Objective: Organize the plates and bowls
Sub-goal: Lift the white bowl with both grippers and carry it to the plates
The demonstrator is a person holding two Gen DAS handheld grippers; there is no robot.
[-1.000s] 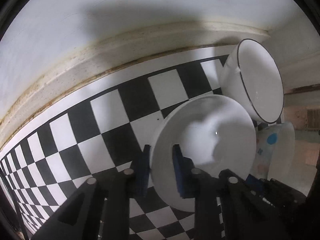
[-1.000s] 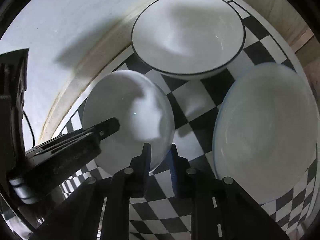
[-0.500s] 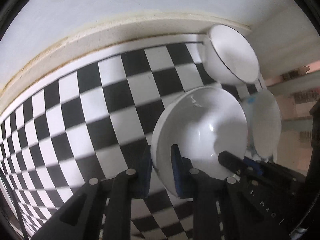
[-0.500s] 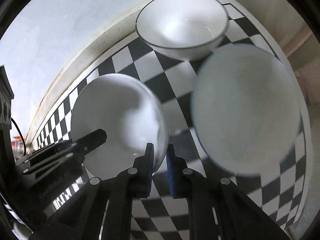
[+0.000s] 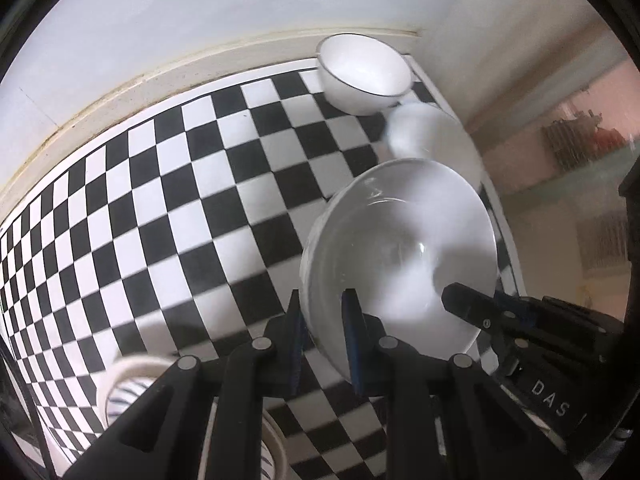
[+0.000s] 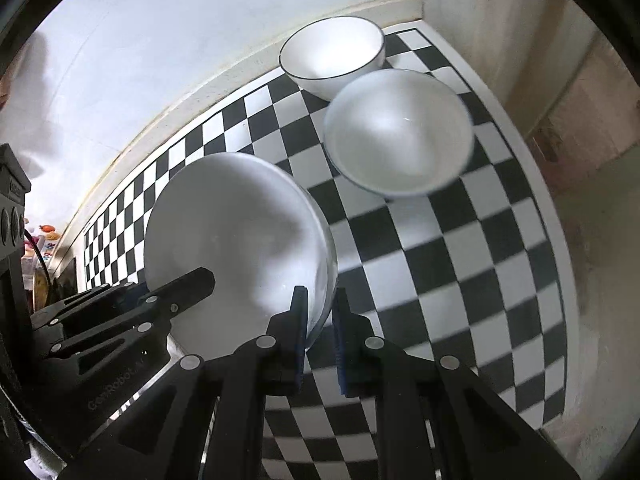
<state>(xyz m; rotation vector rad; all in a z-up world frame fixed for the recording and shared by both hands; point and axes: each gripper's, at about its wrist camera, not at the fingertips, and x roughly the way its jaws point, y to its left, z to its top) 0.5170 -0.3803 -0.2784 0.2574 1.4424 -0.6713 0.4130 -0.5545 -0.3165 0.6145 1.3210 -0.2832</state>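
White bowl (image 5: pixel 400 256) empty, tilted, held above the checkered worktop (image 5: pixel 200 200), left gripper (image 5: pixel 322 332) clamped on its rim at 7 o'clock and right gripper (image 6: pixel 320 332) clamped on the opposite rim. Black-rimmed bowl (image 6: pixel 332 52) empty at 12 o'clock by the wall (image 6: pixel 160 40), a second white bowl (image 6: pixel 396 132) empty just beside it at 1 o'clock near the worktop's right edge. Striped dish (image 5: pixel 124 392) at 8 o'clock in the left view, wide bare checks from 9 to 11 o'clock
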